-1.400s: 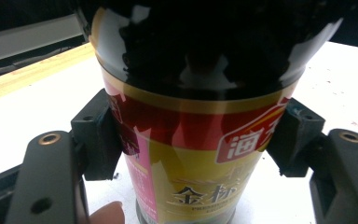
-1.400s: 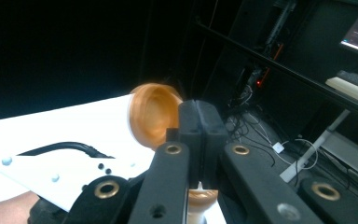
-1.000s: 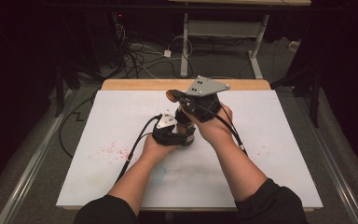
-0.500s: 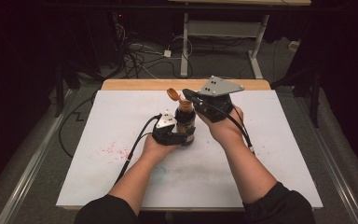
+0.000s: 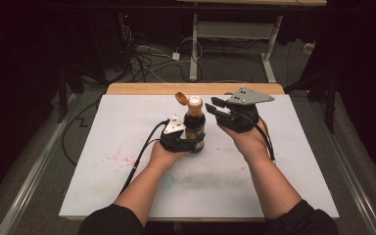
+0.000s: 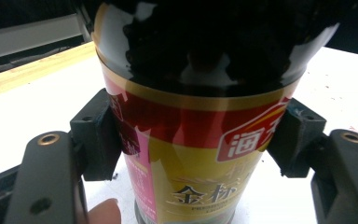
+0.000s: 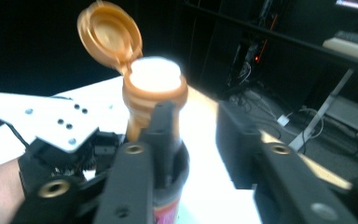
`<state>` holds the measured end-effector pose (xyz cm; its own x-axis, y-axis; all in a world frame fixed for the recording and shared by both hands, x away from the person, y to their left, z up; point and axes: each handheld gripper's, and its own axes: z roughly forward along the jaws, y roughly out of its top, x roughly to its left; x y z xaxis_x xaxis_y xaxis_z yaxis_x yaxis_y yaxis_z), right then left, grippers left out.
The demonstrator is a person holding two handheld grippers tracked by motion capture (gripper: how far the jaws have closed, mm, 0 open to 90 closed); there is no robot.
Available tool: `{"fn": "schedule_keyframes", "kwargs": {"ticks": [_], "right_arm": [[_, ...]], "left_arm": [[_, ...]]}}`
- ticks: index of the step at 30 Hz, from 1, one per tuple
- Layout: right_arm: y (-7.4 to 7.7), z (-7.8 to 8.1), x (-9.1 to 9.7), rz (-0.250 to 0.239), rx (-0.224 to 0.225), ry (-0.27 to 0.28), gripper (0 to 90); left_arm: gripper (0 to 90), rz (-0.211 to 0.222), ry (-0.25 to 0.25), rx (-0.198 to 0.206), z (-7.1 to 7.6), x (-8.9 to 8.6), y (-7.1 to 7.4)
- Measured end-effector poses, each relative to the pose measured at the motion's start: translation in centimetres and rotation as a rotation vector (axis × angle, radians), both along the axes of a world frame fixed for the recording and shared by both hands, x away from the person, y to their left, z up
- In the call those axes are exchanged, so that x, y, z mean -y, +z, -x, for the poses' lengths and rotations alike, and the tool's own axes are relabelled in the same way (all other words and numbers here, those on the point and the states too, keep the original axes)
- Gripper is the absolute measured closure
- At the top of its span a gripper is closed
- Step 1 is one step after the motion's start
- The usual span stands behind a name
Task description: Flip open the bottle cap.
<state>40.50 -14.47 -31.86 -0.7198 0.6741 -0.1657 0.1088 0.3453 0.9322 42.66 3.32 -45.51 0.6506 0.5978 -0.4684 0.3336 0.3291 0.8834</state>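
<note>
A dark sauce bottle (image 5: 195,128) with a red and yellow label stands upright on the white table (image 5: 103,147). Its orange flip lid (image 5: 181,98) hangs open to the left, baring the pale spout. My left gripper (image 5: 190,142) is shut on the bottle's lower body; in the left gripper view both pads (image 6: 98,135) press the label (image 6: 191,140). My right gripper (image 5: 214,105) hovers open just right of the bottle's neck, with nothing held. In the right gripper view the open lid (image 7: 109,32) and spout (image 7: 154,77) rise beyond the left jaw, beside the right gripper (image 7: 196,126).
Red specks (image 5: 117,157) stain the table at the left. A wooden strip (image 5: 147,88) runs along the far edge. Beyond it, cables (image 5: 142,54) and a desk frame (image 5: 235,29) stand on the dark floor.
The right gripper, which was over the bottle's top, has drawn away to the right. The lid now stands flipped open. The left gripper has kept its hold.
</note>
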Motion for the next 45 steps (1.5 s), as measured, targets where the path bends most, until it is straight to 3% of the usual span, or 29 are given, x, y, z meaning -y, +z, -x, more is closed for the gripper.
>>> {"fn": "schedule_keyframes", "kwargs": {"ticks": [7, 12, 14, 16, 25, 30, 36, 45], "right_arm": [[-2.3, -0.8, 1.0, -0.021, -0.066, -0.01, 35.9], [-3.8, -1.1, 1.4, -0.039, -0.074, -0.028, 14.6], [-4.3, -1.3, 1.5, -0.041, -0.084, -0.044, 1.7], [-4.9, -1.5, 1.5, -0.042, -0.098, -0.062, 0.3], [-7.1, -1.4, 2.2, -0.042, -0.122, -0.085, 0.3], [-8.6, -1.3, 2.7, -0.03, -0.136, -0.104, 0.3], [-10.8, -1.0, 3.2, -0.021, -0.169, -0.11, 0.3], [-14.1, 0.3, 5.1, 0.0, -0.22, -0.149, 0.3]], "left_arm": [[27.8, -0.001, 0.001, -0.003, 0.0, 0.0, 0.0], [27.4, -0.002, 0.002, -0.008, 0.0, 0.0, 0.1], [27.2, -0.001, 0.0, -0.014, 0.1, -0.1, 0.2], [25.2, 0.004, -0.005, -0.027, 0.1, -0.2, 0.2], [0.0, -0.022, -0.017, -0.107, 0.4, -1.4, -0.4], [0.0, -0.011, 0.002, -0.14, 0.8, -2.6, -1.5], [0.0, -0.033, 0.031, -0.157, 1.6, -4.0, -2.7], [0.0, -0.059, 0.059, -0.172, 3.2, -6.4, -3.2]]}}
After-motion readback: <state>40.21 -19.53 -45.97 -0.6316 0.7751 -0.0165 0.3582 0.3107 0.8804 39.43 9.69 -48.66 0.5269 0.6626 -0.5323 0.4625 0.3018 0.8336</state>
